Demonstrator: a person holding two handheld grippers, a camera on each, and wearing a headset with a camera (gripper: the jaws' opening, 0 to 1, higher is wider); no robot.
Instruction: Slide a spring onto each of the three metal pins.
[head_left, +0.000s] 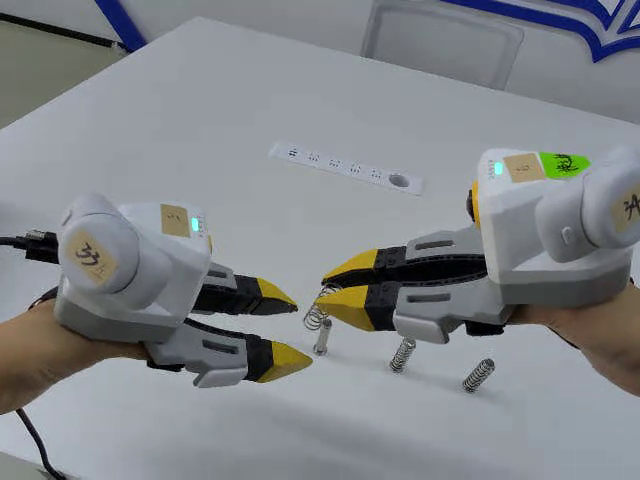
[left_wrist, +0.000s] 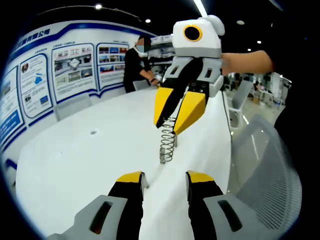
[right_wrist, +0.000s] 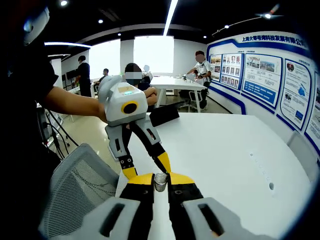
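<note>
Pinched by its top coils between the closed yellow-tipped fingers of the right gripper (head_left: 322, 290): a small silvery coiled-wire spring (head_left: 316, 314), long axis near upright, hanging just over the white tabletop (head_left: 200, 150). Right beneath its lower end: a short upright metal pin (head_left: 322, 338). Cannot tell whether the lowest coils already ring the pin's tip or sit just beside it.

Calls, by judgement, for a straight push down along the pin's axis, the right gripper being plainly the nearer. Facing it from the other side, near the pin: the left gripper (head_left: 300, 330), fingers apart, holding nothing.

Further right on the tabletop: a tilted, near-upright spring (head_left: 402, 354) and an outer slanted spring (head_left: 479, 374). Cannot tell whether pins stand inside them.

In the left gripper view: the held spring side-on, full length visible below the pinching tips. In the right gripper view: its top ring end-on between the closed fingers, with the drop to the pin hidden.
</note>
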